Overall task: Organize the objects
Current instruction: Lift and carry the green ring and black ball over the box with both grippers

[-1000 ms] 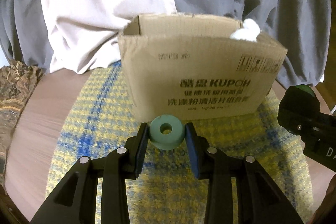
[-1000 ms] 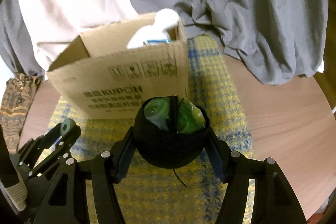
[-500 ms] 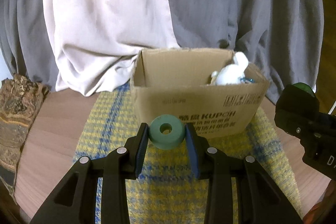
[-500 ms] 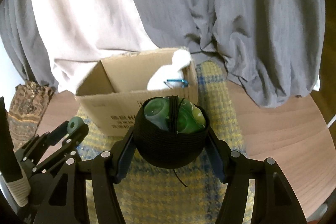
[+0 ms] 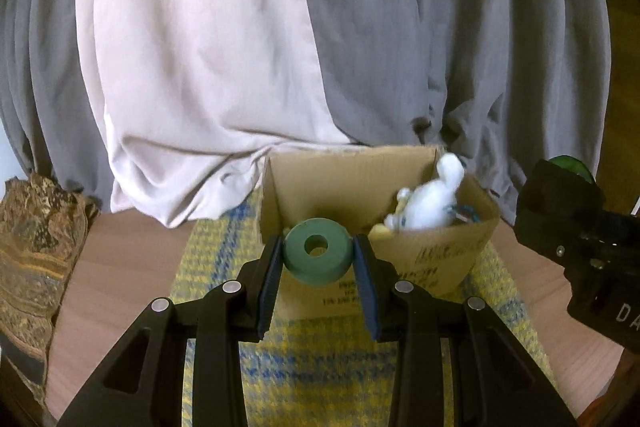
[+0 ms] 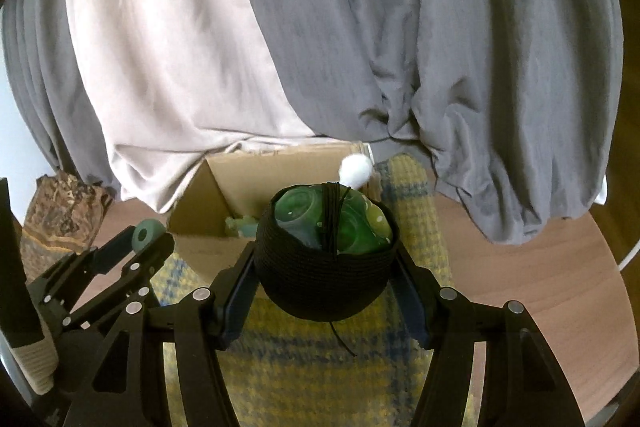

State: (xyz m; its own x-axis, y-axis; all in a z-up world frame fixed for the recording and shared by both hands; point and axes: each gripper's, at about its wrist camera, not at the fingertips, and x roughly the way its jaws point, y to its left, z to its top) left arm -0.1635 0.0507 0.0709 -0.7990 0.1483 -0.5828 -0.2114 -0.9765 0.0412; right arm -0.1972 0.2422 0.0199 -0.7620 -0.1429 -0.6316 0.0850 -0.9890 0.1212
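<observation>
My left gripper [image 5: 317, 257] is shut on a green ring-shaped roll [image 5: 318, 255] and holds it raised in front of the near wall of an open cardboard box [image 5: 436, 259]. A white plush toy [image 5: 430, 201] lies in the box's right corner. My right gripper [image 6: 326, 263] is shut on a black woven pouch [image 6: 324, 283] with green objects [image 6: 352, 217] inside, raised in front of the box [image 6: 192, 251]. The left gripper with its roll [image 6: 146, 233] shows at the left of the right wrist view. The right gripper's body [image 5: 580, 239] shows at the right of the left wrist view.
The box stands on a yellow and blue checked cloth [image 5: 316, 379] on a round wooden table [image 6: 532, 291]. Grey and pale pink draped fabric [image 5: 200, 47] hangs behind. A brown rough bark-like object [image 5: 32, 247] lies at the table's left edge.
Both grippers have risen with their loads, so the box looks lower and smaller and its inside shows more. Both grips are unchanged.
</observation>
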